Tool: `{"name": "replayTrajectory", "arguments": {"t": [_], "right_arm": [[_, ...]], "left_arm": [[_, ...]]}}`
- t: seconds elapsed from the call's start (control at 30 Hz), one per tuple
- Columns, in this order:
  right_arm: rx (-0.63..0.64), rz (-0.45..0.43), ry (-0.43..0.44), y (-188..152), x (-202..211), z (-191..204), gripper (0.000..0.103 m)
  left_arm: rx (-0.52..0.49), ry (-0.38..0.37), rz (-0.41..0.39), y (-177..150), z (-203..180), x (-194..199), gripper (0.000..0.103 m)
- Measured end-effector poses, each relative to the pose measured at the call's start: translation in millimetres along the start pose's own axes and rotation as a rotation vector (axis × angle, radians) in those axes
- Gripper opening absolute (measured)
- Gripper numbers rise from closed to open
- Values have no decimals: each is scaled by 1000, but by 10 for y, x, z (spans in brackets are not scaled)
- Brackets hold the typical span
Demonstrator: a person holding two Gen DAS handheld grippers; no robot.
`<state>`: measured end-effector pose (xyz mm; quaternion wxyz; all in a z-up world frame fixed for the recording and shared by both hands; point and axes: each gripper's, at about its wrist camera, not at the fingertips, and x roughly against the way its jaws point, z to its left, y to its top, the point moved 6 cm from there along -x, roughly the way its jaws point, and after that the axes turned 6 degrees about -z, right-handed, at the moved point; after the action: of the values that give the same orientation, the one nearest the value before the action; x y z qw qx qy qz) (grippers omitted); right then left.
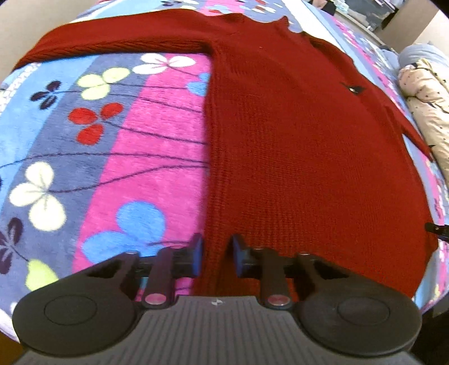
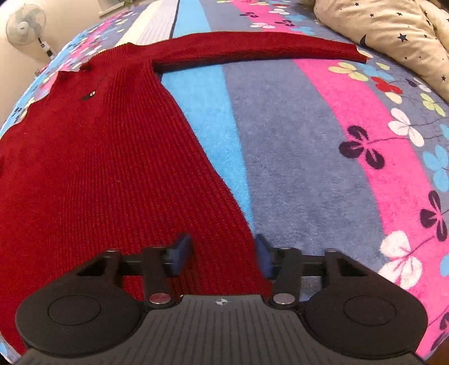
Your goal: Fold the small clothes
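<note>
A bed carries everything here, covered by a fleece blanket (image 1: 118, 157) striped in pink, slate blue and sky blue and printed with clover-like flowers in white, yellow-green, red and dark purple on thin dark stems.

In the left wrist view, the blanket fills the left half, and a plain beige wall shows at the top left corner. The red knitted sweater (image 1: 294, 146) lies flat on the blanket, one sleeve stretched out to the left across the top. The left gripper (image 1: 216, 254) straddles the sweater's lower left corner: its blue-padded fingers (image 1: 197, 252) stand close on either side of the hem edge, knit bunched between them, though I cannot tell if the pads actually press it. A small dark emblem sits on the chest. At the far right lies a cream quilt (image 1: 426, 95) with dark stars, a pale blue pillow above it.

In the right wrist view, a white standing fan (image 2: 26, 24) stands against the wall at top left. The sweater (image 2: 98, 168) covers the left half, its other sleeve reaching right toward the star quilt (image 2: 393, 31). The right gripper (image 2: 223, 254) sits over the lower right hem corner, fingers (image 2: 181, 250) set apart with the fabric between them, one pad on the knit and the other at the sweater's edge beside the blanket (image 2: 308, 157); a firm grip is not evident.
</note>
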<state>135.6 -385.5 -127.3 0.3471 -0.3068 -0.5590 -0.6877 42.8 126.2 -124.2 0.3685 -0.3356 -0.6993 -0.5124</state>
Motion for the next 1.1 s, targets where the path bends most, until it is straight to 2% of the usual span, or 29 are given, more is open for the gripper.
{"name": "replayTrajectory", "arguments": {"t": [0.03, 0.13, 0.17, 0.23, 0.33, 0.57, 0.63, 0.7, 0.73, 0.77, 0.93, 1.0, 1.03, 1.1], "right_arm": [[0, -7, 12, 1, 7, 0, 25], [-10, -17, 44, 12, 53, -31, 21], [-15, -18, 52, 15, 55, -47, 21], [-31, -13, 67, 10, 53, -74, 25], [-61, 4, 65, -7, 26, -123, 43], [-15, 19, 77, -43, 4, -18, 52], [10, 21, 86, -50, 5, 37, 54], [35, 16, 93, -53, 16, 75, 46], [41, 12, 94, -48, 23, 79, 30], [38, 10, 100, -40, 31, 73, 23], [-12, 1, 143, -10, 80, 11, 21], [-16, 16, 134, -30, 53, 1, 22], [-20, 21, 132, -35, 44, -1, 26], [-23, 28, 132, -43, 28, 9, 28]], "left_arm": [[-1, 3, 2, 4, -6, -15, 23], [12, -2, 13, 6, -15, -36, 27], [14, -4, 16, 7, -21, -41, 32], [19, -9, 21, 9, -35, -57, 37], [14, -11, 25, 14, -62, -83, 42], [-13, -11, 24, 13, -92, -99, 42], [-22, -17, 18, 9, -100, -90, 35], [-29, -31, 4, 20, -112, -67, 13], [-32, -33, -4, 24, -121, -50, 13], [-33, -39, -8, 26, -126, -38, 12], [-8, -51, 3, 29, -125, -40, 15], [-1, -53, 14, 23, -128, -54, 21], [-9, -48, 19, 16, -137, -65, 22], [-30, -39, 23, 0, -164, -73, 24]]}}
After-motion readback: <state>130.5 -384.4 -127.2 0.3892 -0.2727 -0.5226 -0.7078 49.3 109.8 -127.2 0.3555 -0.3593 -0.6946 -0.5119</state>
